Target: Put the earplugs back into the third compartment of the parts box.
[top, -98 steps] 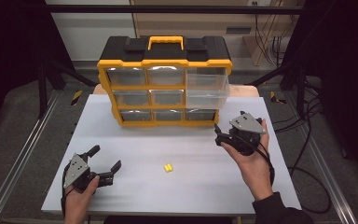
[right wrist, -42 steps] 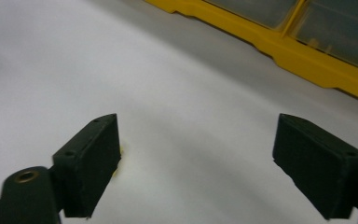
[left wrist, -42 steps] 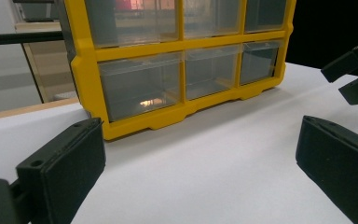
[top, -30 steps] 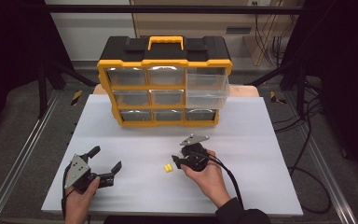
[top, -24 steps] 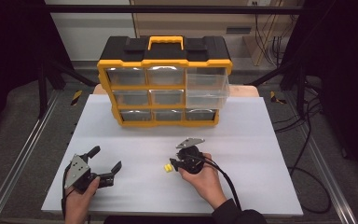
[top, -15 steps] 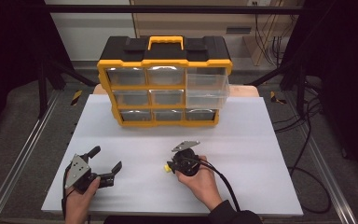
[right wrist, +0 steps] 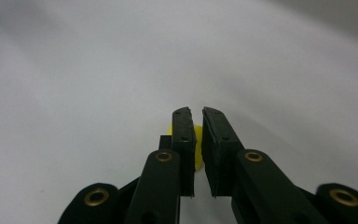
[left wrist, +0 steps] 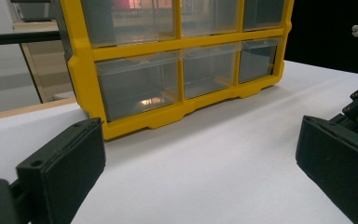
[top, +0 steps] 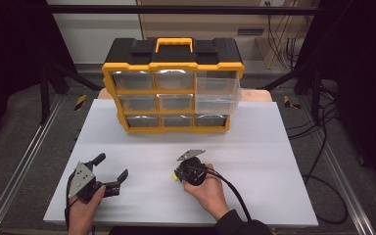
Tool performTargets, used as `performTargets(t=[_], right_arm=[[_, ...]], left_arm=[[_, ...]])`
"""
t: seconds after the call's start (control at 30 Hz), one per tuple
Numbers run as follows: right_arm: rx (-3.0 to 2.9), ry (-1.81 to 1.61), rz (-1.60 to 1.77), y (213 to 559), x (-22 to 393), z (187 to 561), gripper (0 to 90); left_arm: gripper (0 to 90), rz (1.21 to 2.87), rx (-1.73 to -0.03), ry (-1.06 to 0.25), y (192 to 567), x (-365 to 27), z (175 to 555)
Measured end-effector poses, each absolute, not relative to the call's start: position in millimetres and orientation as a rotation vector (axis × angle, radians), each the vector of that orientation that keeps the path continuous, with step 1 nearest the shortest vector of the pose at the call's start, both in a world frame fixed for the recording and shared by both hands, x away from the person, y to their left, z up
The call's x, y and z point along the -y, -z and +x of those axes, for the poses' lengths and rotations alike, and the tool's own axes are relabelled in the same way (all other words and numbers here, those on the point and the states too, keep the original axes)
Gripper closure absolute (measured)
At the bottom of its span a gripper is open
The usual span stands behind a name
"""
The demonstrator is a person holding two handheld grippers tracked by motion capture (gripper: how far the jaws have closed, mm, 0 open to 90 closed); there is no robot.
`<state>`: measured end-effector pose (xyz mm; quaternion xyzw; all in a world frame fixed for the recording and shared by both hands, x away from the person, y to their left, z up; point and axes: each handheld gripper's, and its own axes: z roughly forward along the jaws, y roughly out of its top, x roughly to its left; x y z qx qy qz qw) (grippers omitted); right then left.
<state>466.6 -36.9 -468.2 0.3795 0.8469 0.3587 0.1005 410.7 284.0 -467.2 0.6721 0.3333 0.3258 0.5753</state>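
My right claw sits low on the white table, near its middle front, jaws nearly together and clamped on a small yellow piece. In the right gripper view the piece shows between the two black jaws, down at table level; can't tell if it's lifted or still touching. In the high view the yellow piece peeks out at the claw's left side. My left claw rests at the front left of the table, well apart from the right one, jaws spread wide and holding nothing; same in the left gripper view, jaws far apart over bare table. A yellow-and-black drawer cabinet stands at the back of the table, clear drawers, upper right drawer pulled out some.
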Motion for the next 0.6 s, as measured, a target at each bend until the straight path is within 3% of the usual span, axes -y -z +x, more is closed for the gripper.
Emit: performTargets(t=[0.33,0.6], right_arm=[[-2.494,-1.059,1.163,472.2,36.5,468.8,77.3],[-2.503,-1.078,1.156,474.5,36.8,468.9,82.0]], left_arm=[[1.1,1.577,-0.779,-0.761,467.4,-283.6,410.7],[1.2,1.579,-0.777,-0.762,467.4,-283.0,410.8]])
